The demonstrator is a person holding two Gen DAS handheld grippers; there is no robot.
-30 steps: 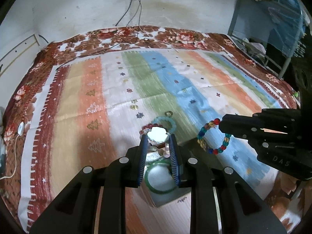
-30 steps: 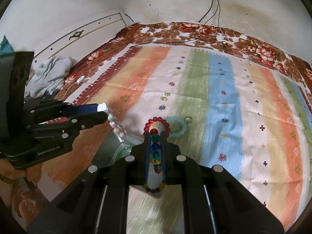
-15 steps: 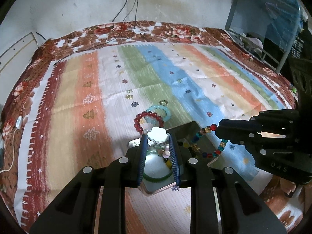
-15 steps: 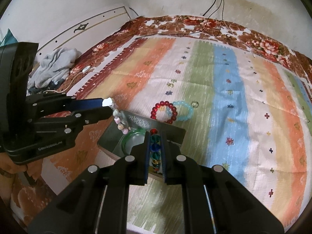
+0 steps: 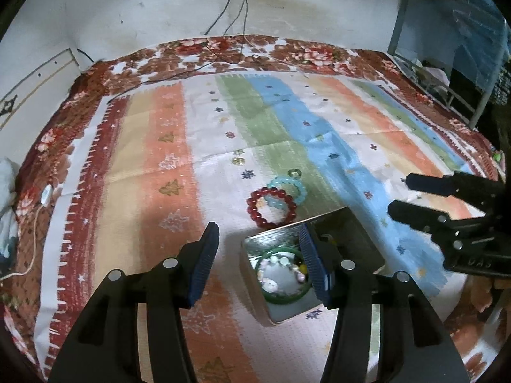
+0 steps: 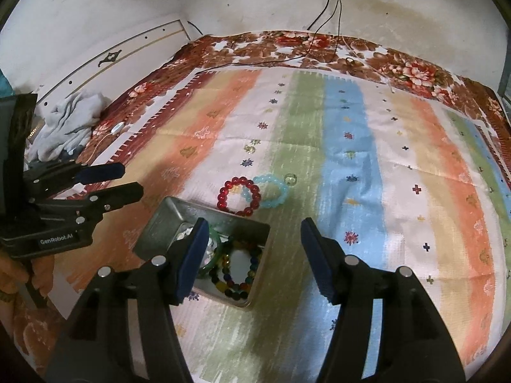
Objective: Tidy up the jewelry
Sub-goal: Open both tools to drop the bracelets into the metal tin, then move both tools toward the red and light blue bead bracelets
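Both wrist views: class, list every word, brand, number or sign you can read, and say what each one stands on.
"GenRobot.AI": white print on the body of the left gripper, seen in the right wrist view.
"DAS": raised letters on the body of the right gripper, seen in the left wrist view; dim, so the reading is uncertain.
Metal tin, bracelets and striped cloth: no lettering, only printed patterns.

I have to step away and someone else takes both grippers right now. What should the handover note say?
Left gripper: jaws opening, nothing held.
Right gripper: jaws opening, nothing held.
Metal tin on the striped cloth holds a green bangle, a pale bead bracelet and a multicolour bead bracelet.
Left to do: red bead bracelet, light blue bead bracelet and small ring lie just beyond the tin.
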